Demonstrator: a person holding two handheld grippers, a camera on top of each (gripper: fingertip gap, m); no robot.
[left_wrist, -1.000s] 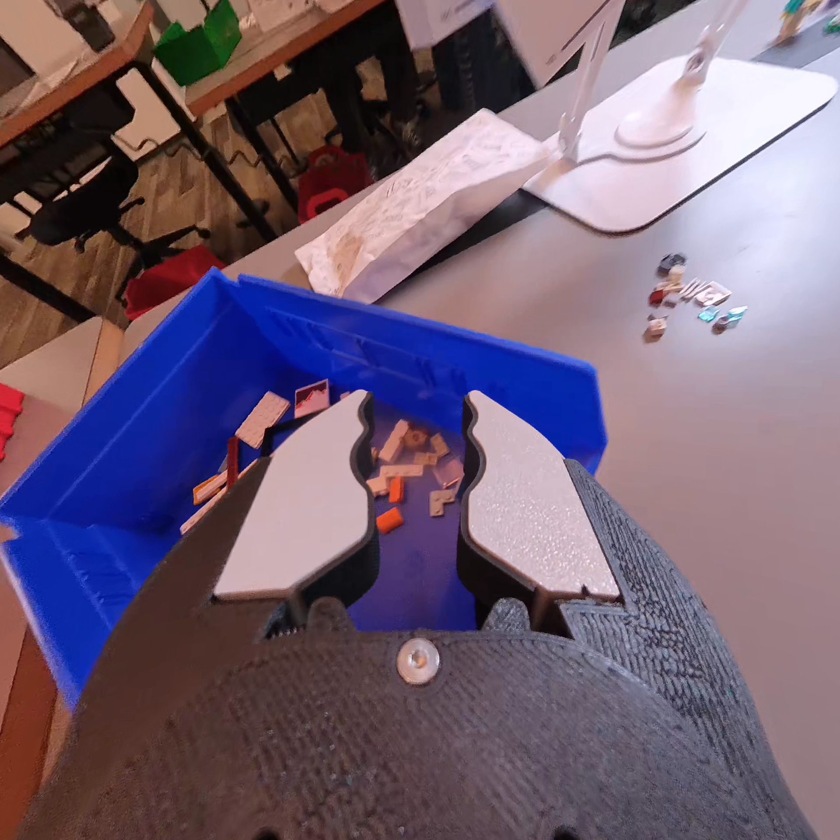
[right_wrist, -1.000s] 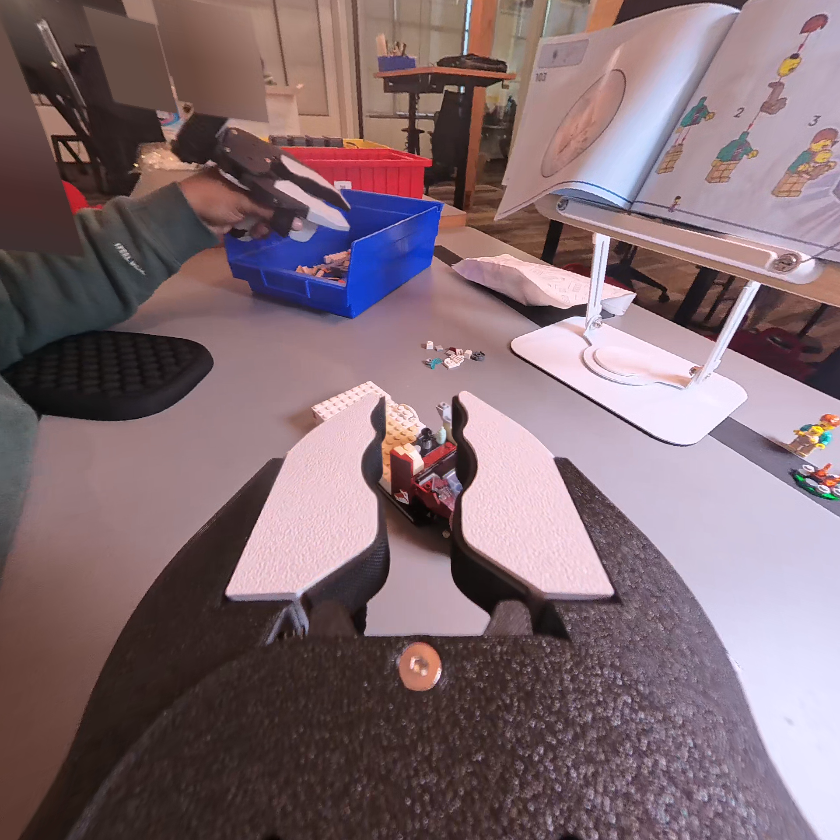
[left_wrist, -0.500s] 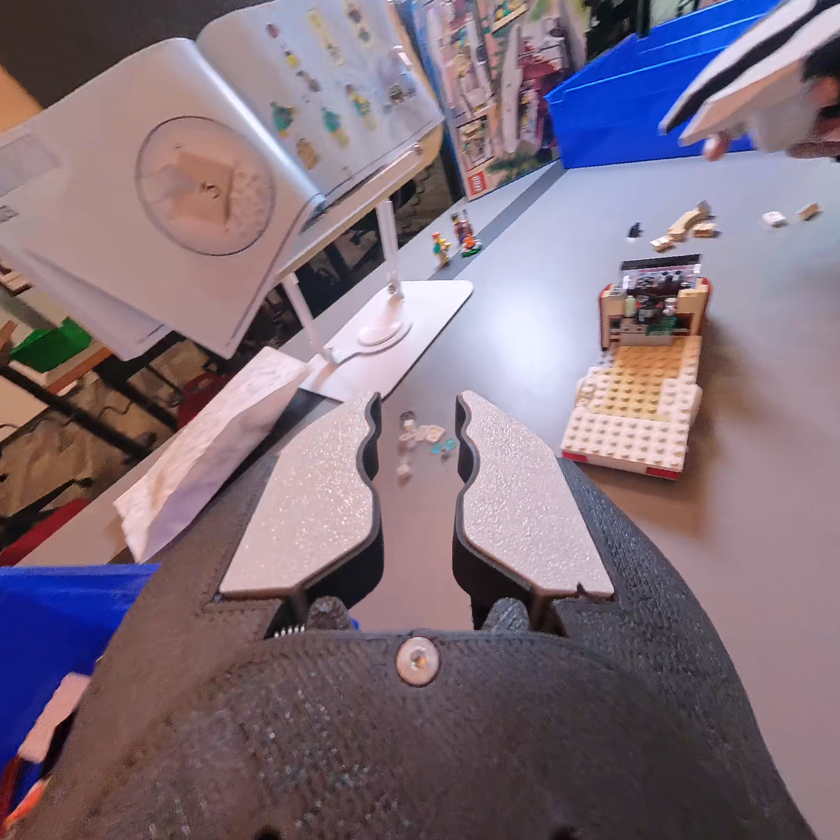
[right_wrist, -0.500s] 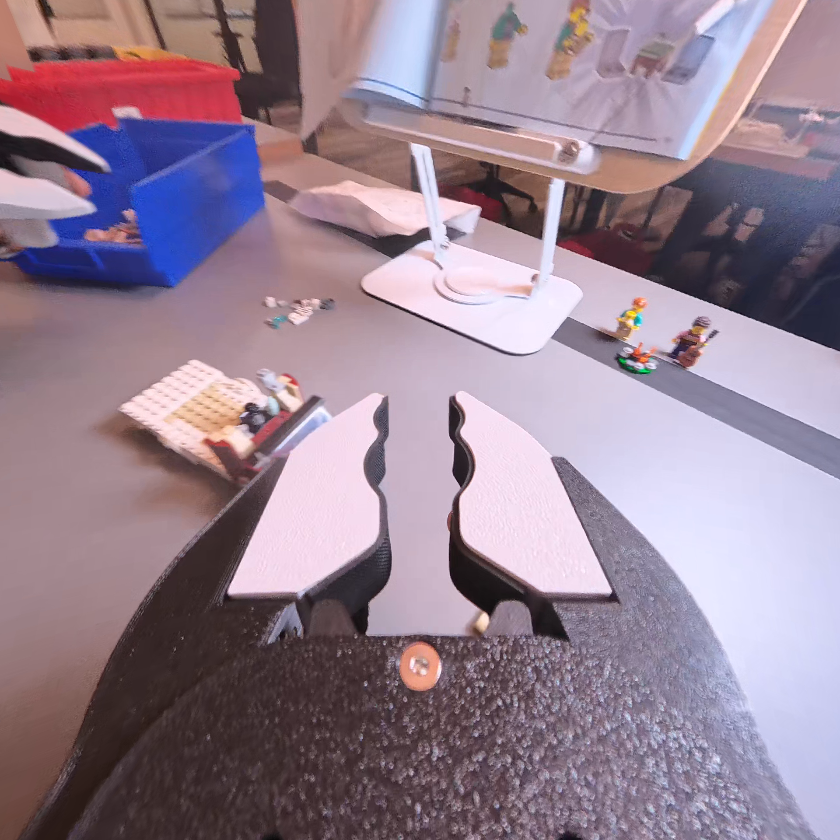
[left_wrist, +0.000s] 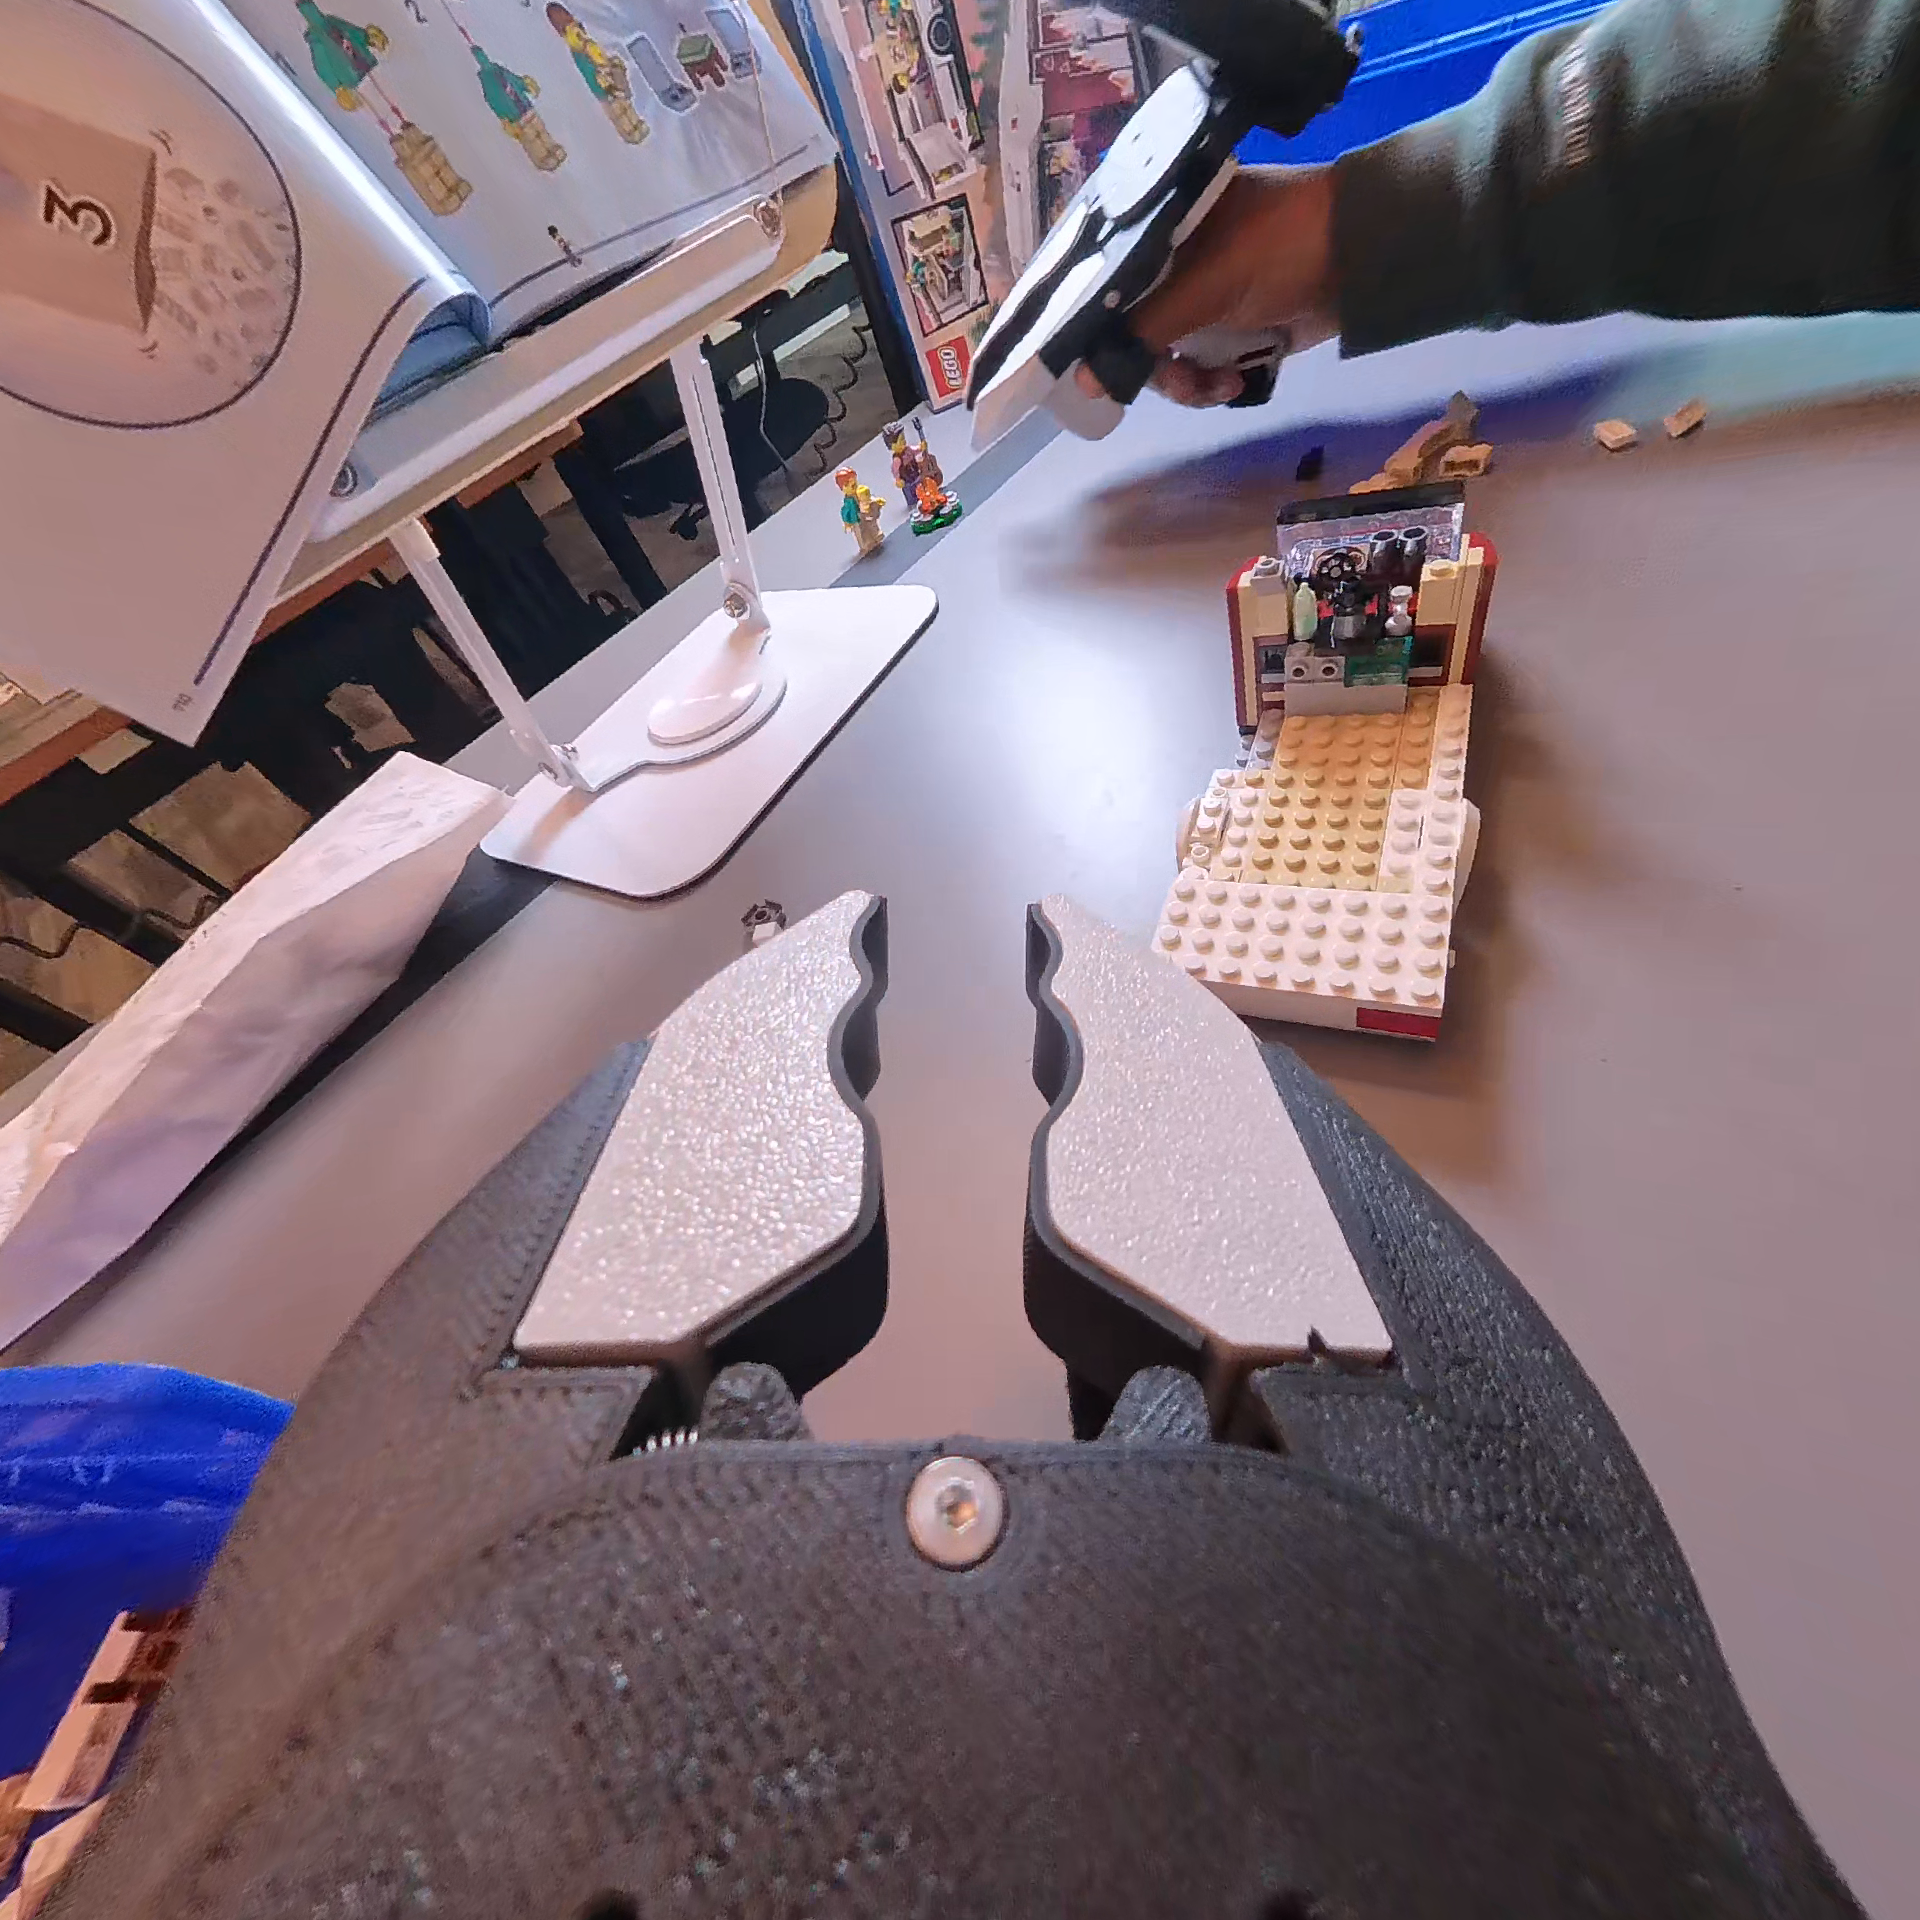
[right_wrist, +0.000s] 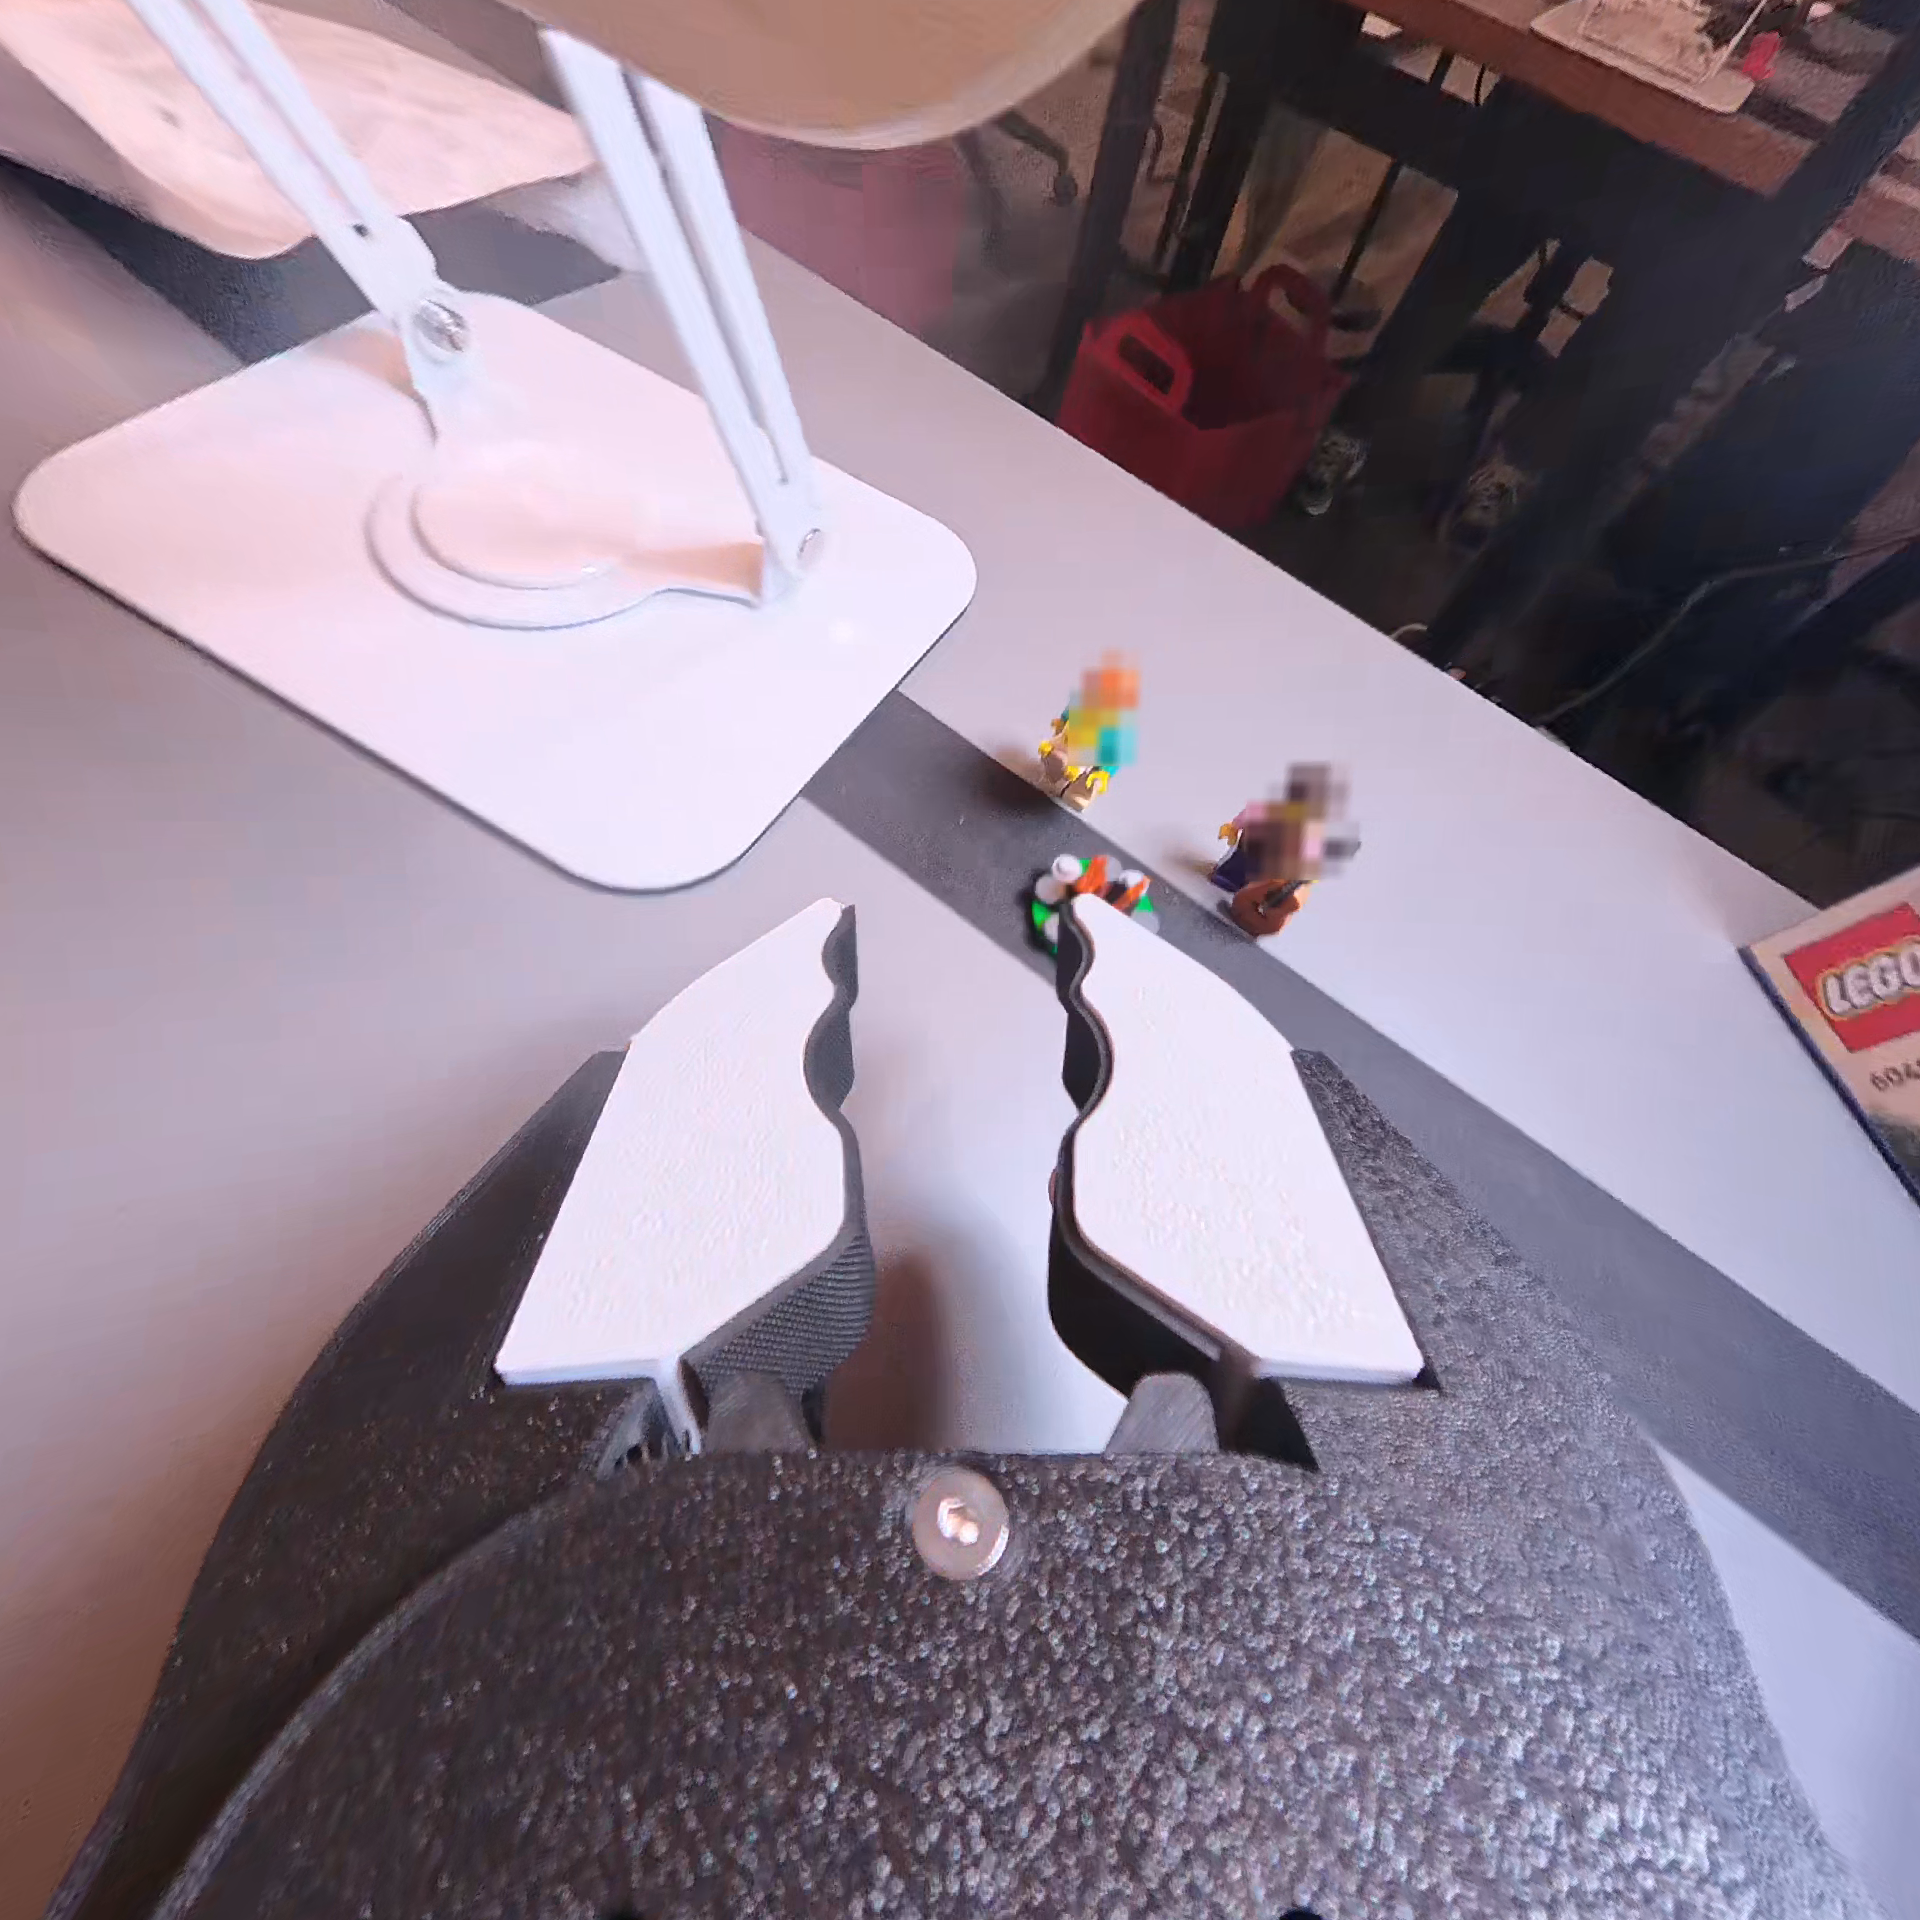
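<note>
The grey table (left_wrist: 987, 790) spreads under both my claws. On it stands the white book stand (left_wrist: 707, 748), with the brick model (left_wrist: 1340, 831) on its tan and white plates to its right. My left claw (left_wrist: 956, 920) hangs parted and bare just beside the model's near corner. My right claw (right_wrist: 961, 920) gapes with nothing in it, near the small green campfire piece (right_wrist: 1055, 909) and two minifigures (right_wrist: 1081, 769).

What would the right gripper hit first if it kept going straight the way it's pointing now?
Most likely the grey table: the right gripper, jaws open and empty, angles down at bare tabletop. The small green toy piece sits just past its right fingertip, slightly off the line, though depth is hard to judge.
</note>
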